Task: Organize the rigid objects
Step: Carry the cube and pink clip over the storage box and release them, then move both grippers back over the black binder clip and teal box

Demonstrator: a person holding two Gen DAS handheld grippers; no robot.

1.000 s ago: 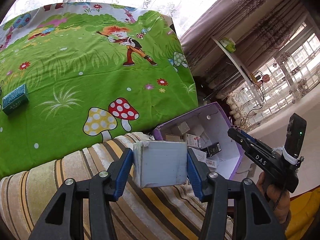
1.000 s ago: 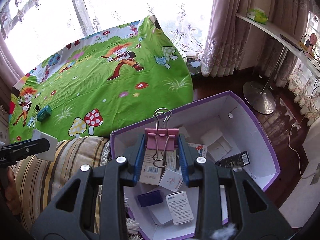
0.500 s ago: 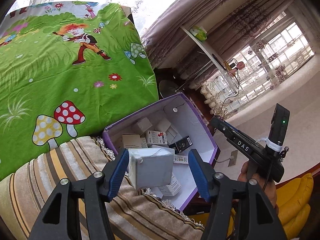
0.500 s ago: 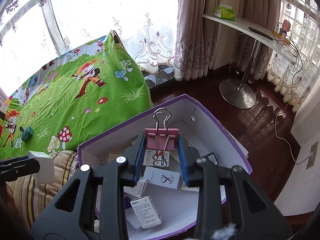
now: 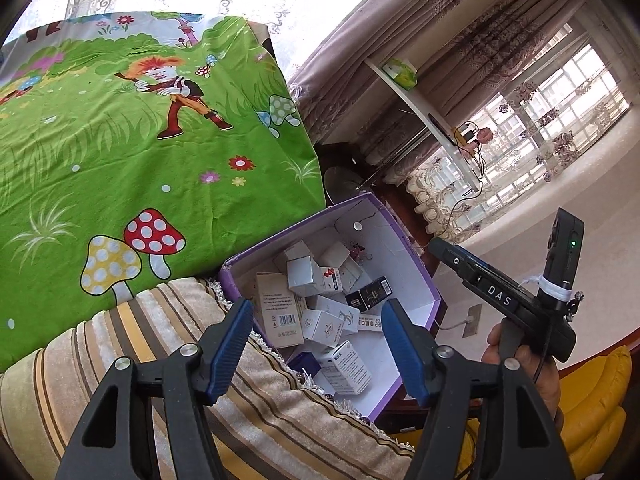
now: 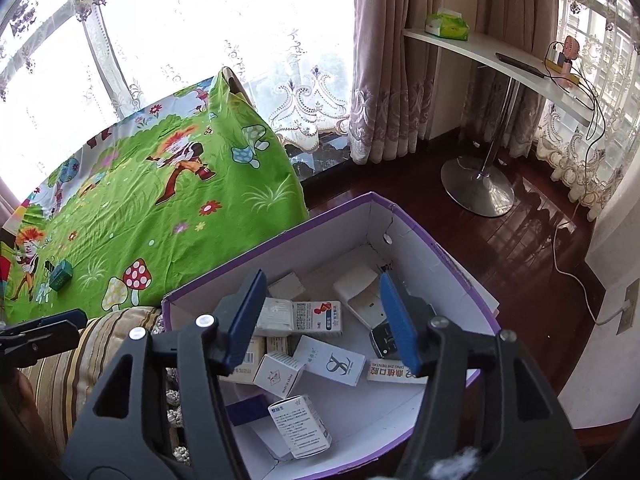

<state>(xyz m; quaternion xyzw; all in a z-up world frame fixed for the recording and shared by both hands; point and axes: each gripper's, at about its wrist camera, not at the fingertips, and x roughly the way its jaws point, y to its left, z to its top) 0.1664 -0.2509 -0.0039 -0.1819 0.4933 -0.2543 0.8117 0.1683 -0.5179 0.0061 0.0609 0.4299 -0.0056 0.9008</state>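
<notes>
Both hand-held grippers, left [image 5: 316, 344] and right [image 6: 322, 320], hang spread and empty over the purple-rimmed white cardboard box [image 6: 404, 224]. One small teal box [image 6: 61, 275] remains on the green cartoon bedsheet [image 6: 132, 208], far left, nearer the left one.

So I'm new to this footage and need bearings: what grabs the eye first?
The purple-rimmed box crammed with small cartons, sitting below both open grippers, left and right. Beside it spreads a bright green cartoon cloth with mushrooms, a small teal box lying on it.
</notes>
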